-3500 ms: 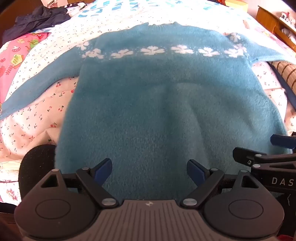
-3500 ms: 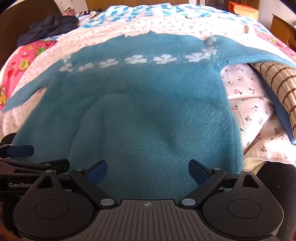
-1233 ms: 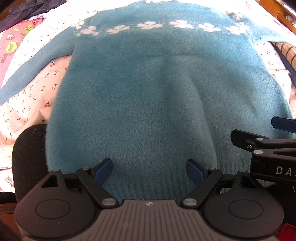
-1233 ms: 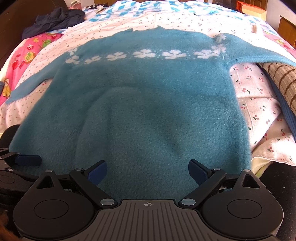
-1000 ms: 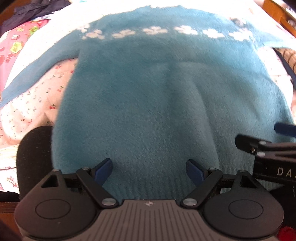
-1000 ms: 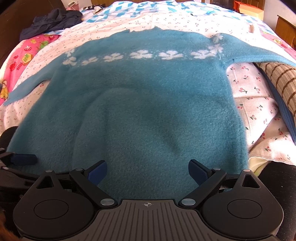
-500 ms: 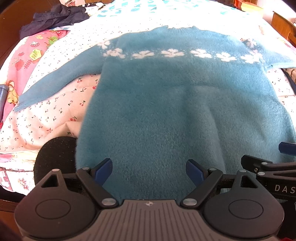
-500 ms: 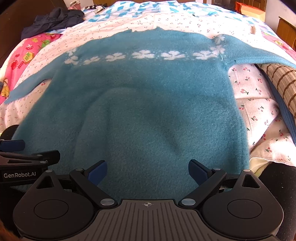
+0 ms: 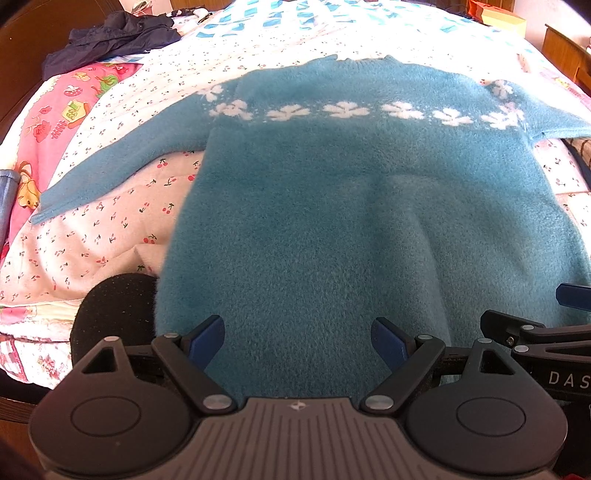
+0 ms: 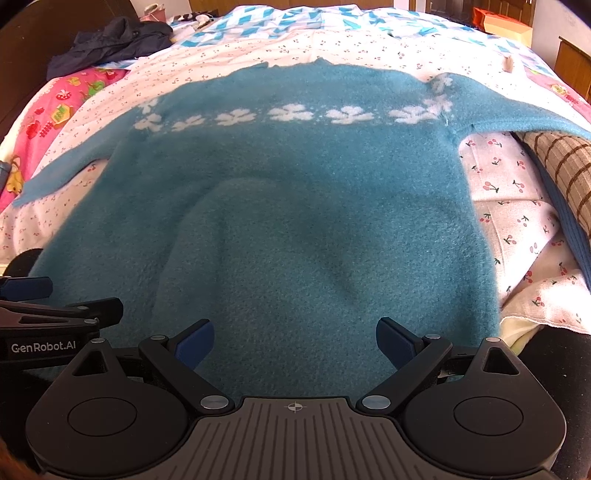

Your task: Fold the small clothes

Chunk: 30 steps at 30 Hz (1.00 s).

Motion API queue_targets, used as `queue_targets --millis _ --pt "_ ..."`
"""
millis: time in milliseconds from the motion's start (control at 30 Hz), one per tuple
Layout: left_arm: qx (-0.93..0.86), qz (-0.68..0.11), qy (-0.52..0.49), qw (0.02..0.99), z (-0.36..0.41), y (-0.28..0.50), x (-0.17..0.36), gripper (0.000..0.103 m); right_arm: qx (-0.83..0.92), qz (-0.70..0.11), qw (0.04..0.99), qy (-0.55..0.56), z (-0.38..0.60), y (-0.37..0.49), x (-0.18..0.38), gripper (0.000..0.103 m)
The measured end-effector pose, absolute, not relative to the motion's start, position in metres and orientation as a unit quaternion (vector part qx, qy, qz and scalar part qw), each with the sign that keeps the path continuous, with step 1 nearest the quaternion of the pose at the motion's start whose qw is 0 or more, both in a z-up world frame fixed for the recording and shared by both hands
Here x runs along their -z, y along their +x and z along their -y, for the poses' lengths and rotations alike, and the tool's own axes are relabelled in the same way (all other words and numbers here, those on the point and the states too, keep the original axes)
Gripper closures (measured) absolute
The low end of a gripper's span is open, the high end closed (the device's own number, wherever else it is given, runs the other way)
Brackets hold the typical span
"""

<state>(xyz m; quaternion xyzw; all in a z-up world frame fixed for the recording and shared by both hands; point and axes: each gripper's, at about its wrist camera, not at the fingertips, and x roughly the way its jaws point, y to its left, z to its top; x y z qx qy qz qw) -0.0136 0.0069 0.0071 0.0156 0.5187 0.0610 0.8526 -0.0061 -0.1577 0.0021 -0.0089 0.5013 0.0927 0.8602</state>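
A fuzzy blue sweater (image 9: 351, 206) with a row of white flowers across the chest lies flat on the bed, both sleeves spread out; it also shows in the right wrist view (image 10: 295, 206). My left gripper (image 9: 297, 341) is open and empty over the hem's left part. My right gripper (image 10: 294, 341) is open and empty over the hem's right part. Each gripper appears at the edge of the other's view. The hem itself is hidden under the grippers.
The bed carries a white cherry-print sheet (image 9: 110, 214), a pink patterned blanket (image 9: 51, 122) at the left and a dark garment (image 9: 110, 35) at the far left. A brown checked cloth (image 10: 561, 162) lies at the right. A black round object (image 9: 114, 306) sits by the hem's left corner.
The left gripper has moved left and drawn back a little, showing more of the left sleeve and sheet. The right gripper has barely moved. Both stay open.
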Motion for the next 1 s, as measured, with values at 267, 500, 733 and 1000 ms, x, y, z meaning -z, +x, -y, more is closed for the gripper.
queue_targets --millis 267,500,733,1000 --pt "-0.060 -0.522 0.016 0.851 -0.005 -0.014 -0.006 0.012 -0.097 -0.503 0.859 -0.007 0.158 -0.006 -0.001 0.007" --pt "-0.054 -0.531 0.015 0.845 -0.004 -0.010 -0.001 0.012 -0.096 -0.505 0.858 -0.005 0.157 -0.006 0.001 0.007" --pt "-0.045 -0.539 0.014 0.841 -0.005 -0.006 0.002 0.012 -0.096 -0.505 0.858 -0.002 0.159 -0.003 0.003 0.007" --pt "-0.040 -0.531 0.018 0.846 -0.002 0.011 0.006 0.012 -0.082 -0.492 0.867 0.005 0.164 0.006 0.001 0.007"
